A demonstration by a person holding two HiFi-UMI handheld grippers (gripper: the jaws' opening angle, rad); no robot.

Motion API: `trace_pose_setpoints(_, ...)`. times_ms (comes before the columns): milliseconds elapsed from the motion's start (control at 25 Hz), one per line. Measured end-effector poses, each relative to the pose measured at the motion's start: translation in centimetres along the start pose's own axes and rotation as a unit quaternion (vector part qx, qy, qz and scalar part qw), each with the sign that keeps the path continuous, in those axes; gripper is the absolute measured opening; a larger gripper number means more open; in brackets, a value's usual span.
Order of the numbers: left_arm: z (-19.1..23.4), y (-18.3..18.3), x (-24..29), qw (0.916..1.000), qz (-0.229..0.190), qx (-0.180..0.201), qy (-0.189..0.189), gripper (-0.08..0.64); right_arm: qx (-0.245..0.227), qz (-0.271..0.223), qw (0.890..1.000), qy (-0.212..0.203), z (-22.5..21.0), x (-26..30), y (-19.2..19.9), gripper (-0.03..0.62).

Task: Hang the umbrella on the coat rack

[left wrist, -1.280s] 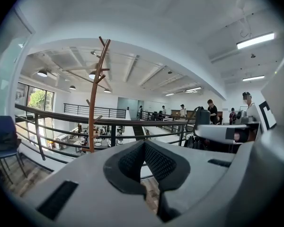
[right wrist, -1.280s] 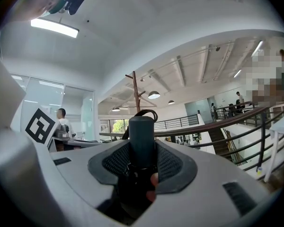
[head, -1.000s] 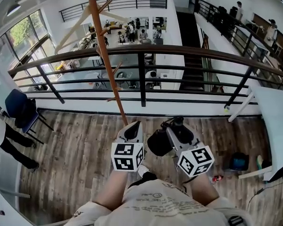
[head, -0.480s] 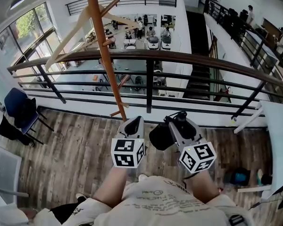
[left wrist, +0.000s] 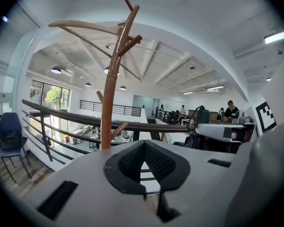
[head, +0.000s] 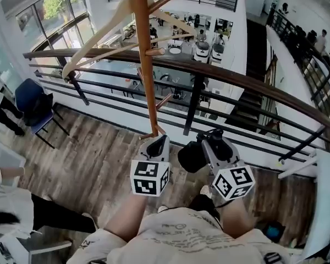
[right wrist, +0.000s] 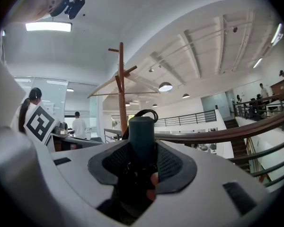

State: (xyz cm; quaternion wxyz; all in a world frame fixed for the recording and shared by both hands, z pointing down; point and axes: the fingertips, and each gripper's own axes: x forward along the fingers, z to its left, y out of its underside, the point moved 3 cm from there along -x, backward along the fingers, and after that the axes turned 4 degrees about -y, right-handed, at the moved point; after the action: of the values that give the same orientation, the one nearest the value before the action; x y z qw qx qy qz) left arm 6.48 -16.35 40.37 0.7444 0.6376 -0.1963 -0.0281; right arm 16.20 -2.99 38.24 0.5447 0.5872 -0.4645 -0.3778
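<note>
The wooden coat rack (head: 144, 59) rises just ahead, a brown pole with slanted pegs, close to the railing. In the left gripper view the coat rack (left wrist: 109, 93) stands left of centre; in the right gripper view the coat rack (right wrist: 121, 89) shows behind the handle. My right gripper (head: 212, 137) is shut on the folded black umbrella (head: 191, 157), whose dark handle (right wrist: 142, 136) with a strap loop sticks out between the jaws. My left gripper (head: 160, 141) is near the pole's foot. Its jaws are shut with nothing between them, as the left gripper (left wrist: 144, 162) shows in its own view.
A dark metal railing (head: 231, 78) with a wooden top rail runs across right behind the rack, with an atrium drop beyond. A blue chair (head: 33, 106) stands at the left and a person's legs (head: 55, 216) are at the lower left. A white table edge (head: 324, 202) is at the right.
I have come closer to the coat rack and railing, and the pole now stands directly above my left gripper. Both grippers keep their pose, the umbrella still held.
</note>
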Motion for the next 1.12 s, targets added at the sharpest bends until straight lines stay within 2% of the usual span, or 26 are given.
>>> trace_pose_setpoints(240,3.4,-0.6,3.2,0.9969,-0.002,-0.016,-0.077,0.003,-0.008,0.019,0.996,-0.088,-3.2,6.7,0.4,0.158)
trace_pose_setpoints(480,4.7,-1.8,6.3,0.9864,-0.015,-0.036,-0.160,0.005,-0.027,0.042,0.983,-0.174,-6.7,12.0,0.5,0.158)
trace_pose_setpoints(680,4.8,-3.3,9.2,0.9744,-0.012,-0.026,-0.223,0.003,-0.040,0.047,0.966,-0.251,-9.6,16.8,-0.1,0.158)
trace_pose_setpoints(920,4.9,-2.3,10.3,0.9540,-0.003,-0.045,-0.296,0.003,-0.046,0.060,0.945,-0.319,-11.4,20.4,0.6,0.158)
trace_pose_setpoints(1120,5.0,-2.4,11.7,0.9347,-0.007,-0.062,-0.350,0.005,-0.060,0.079,0.918,-0.384,-12.1,23.1,1.3,0.158)
